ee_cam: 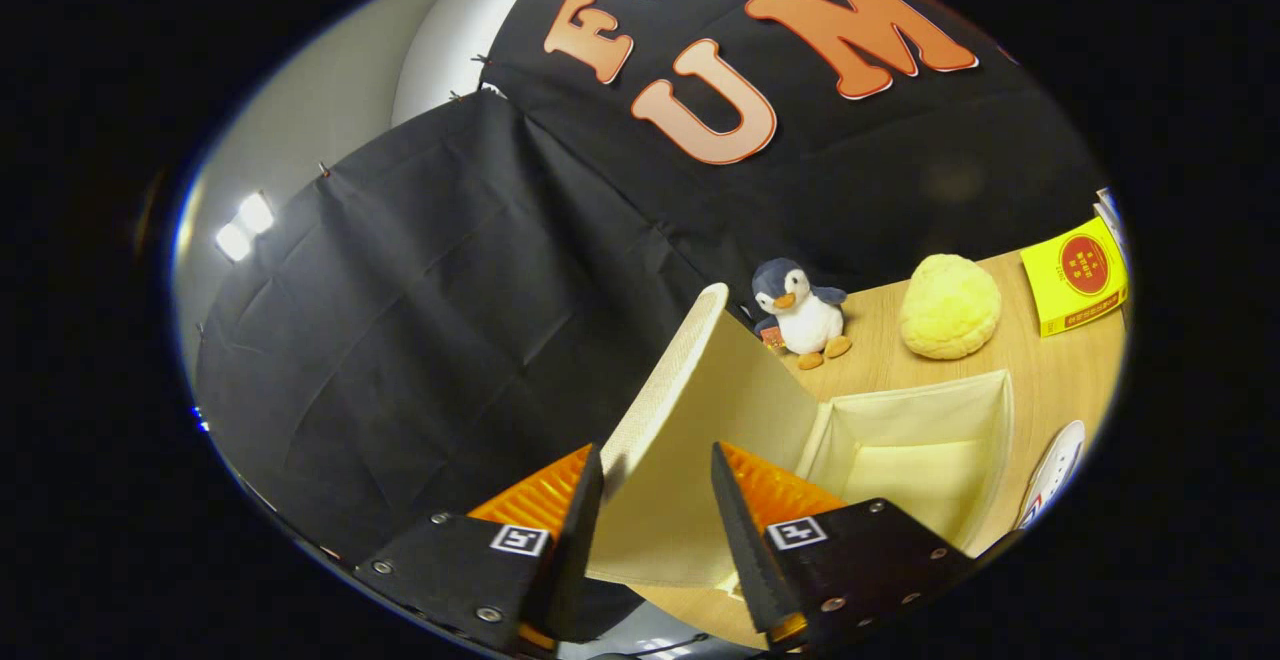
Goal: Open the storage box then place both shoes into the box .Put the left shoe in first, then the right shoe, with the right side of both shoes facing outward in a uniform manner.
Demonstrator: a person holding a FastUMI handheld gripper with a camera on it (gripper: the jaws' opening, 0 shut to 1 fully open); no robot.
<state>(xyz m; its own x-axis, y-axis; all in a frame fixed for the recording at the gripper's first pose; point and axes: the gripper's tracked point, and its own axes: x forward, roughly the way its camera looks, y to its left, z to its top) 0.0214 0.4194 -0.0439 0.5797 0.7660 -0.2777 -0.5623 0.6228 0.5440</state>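
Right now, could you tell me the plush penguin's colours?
Dark grey-blue and white, orange beak and feet; plush penguin, gripper view.

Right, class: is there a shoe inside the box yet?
No: the box interior is bare, its lid is raised between the gripper fingers, and a shoe lies outside beside it.

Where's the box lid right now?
In the gripper view the lid stands raised between the gripper fingers, hinged up beside the open storage box, with the penguin toy just beyond.
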